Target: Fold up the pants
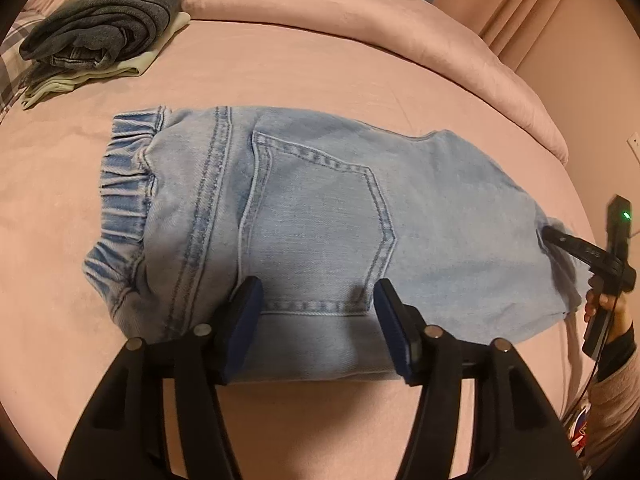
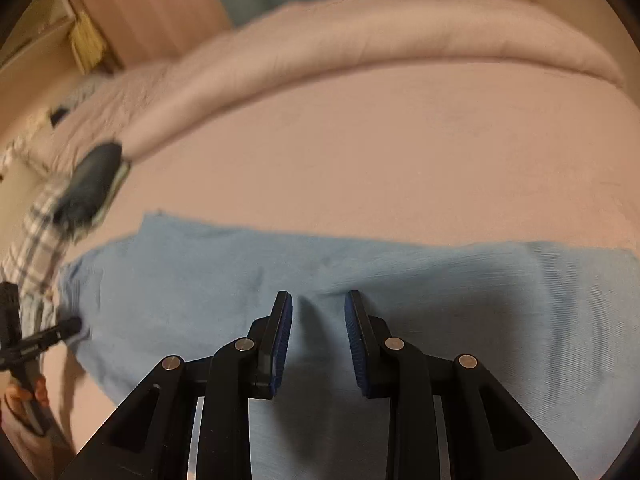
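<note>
**Pants folded on the pink bed, both grippers over the denim**

Pants (image 1: 320,232) of light blue denim lie folded into a compact bundle on the middle of the bed (image 1: 320,68), which is covered in pink fabric. In the left wrist view the elastic waistband (image 1: 124,184) faces the bed's left side and a stitched back pocket (image 1: 316,224) lies uppermost.

The left gripper (image 1: 318,320) sits at the near edge of the bundle, its jaws spread wide with the blue pads on either side of the lower pocket seam; they pinch nothing. The right gripper (image 2: 319,340) hovers low over the plain denim (image 2: 360,280) at the other end of the bundle, its jaws also parted, with a narrower gap and no cloth between the pads. Whether its fingertips touch the fabric cannot be told.

Each wrist view catches the other gripper at the frame's edge, held in a hand (image 1: 608,308) and reaching the end of the bundle.

A stack of folded clothes (image 1: 104,32), dark grey over pale, rests near the bed's far left corner. A rolled pink duvet (image 1: 360,8) runs along the far edge.
</note>
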